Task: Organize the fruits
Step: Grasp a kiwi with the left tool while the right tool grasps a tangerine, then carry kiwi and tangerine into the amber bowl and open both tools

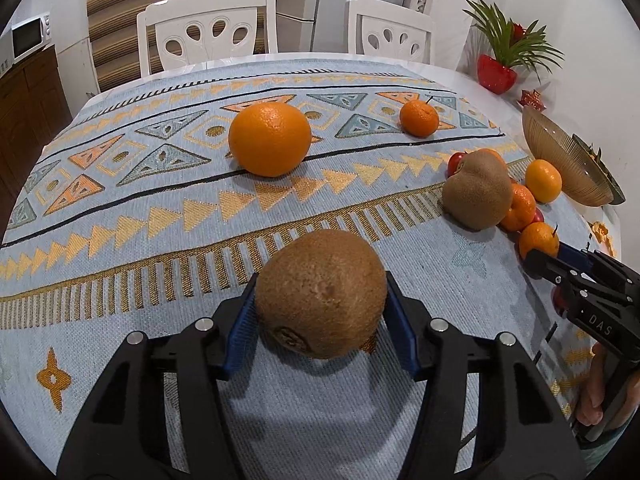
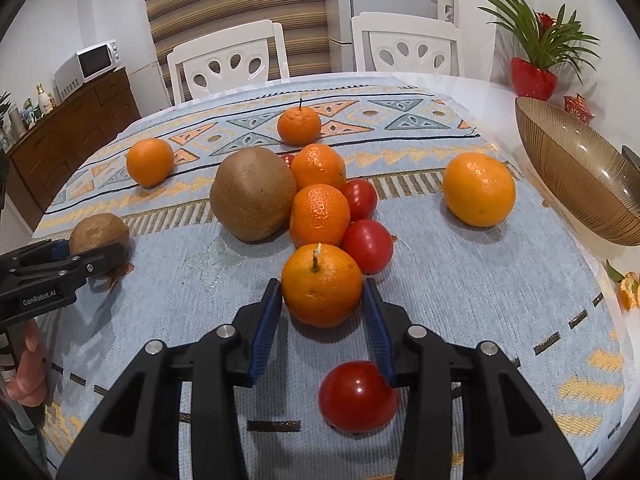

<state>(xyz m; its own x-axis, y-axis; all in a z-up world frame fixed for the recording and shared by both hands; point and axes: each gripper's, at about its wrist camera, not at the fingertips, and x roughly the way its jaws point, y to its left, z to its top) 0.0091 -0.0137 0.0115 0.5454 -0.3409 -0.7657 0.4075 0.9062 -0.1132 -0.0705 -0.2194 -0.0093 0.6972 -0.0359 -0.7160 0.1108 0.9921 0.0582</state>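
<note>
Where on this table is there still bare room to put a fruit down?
Bare cloth lies between the big orange and the held kiwi, and between the lone orange and the bowl. It is crowded around the big kiwi, where oranges and tomatoes touch.

A white table [image 2: 476,82] carries a patterned blue cloth [image 2: 460,280]; oranges [image 2: 479,189], kiwis [image 2: 253,194] and tomatoes [image 2: 357,396] lie on it, a ribbed bowl [image 2: 580,176] beside.

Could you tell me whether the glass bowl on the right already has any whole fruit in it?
No, in the right wrist view the ribbed amber bowl shows only bare glass inside, while the oranges, tomatoes and kiwis lie on the cloth.
</note>
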